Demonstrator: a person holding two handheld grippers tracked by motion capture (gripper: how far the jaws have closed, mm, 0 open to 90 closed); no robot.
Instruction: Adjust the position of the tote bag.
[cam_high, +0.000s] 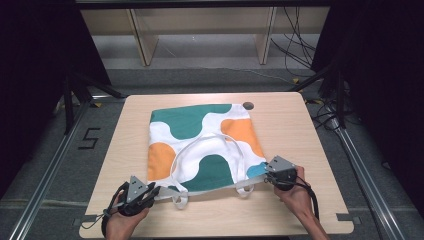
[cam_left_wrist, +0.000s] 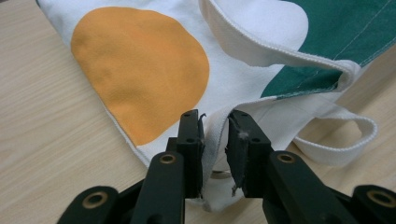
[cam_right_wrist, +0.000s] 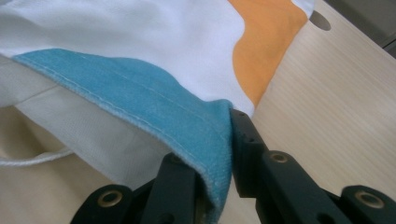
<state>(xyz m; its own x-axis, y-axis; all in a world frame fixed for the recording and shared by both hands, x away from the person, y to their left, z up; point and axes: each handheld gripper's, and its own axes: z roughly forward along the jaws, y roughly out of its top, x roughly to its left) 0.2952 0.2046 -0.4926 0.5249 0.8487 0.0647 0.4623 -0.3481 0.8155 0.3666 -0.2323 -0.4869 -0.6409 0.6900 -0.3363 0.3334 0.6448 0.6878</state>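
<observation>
Left claw (cam_left_wrist: 215, 140) pinching tote bag (cam_high: 200, 145) corner; right claw (cam_right_wrist: 219, 154) clamping opposite corner

Bag (cam_high: 202, 145) flat on the table (cam_high: 295, 130), mouth edge at 6 o'clock; left gripper (cam_high: 156, 191) at 7, right gripper (cam_high: 264, 178) at 5 (2 handles (cam_high: 210, 145) lying across the bag).

A black digit "5" (cam_high: 89, 138) is marked on the grey floor, left of the table (cam_high: 295, 150)
</observation>
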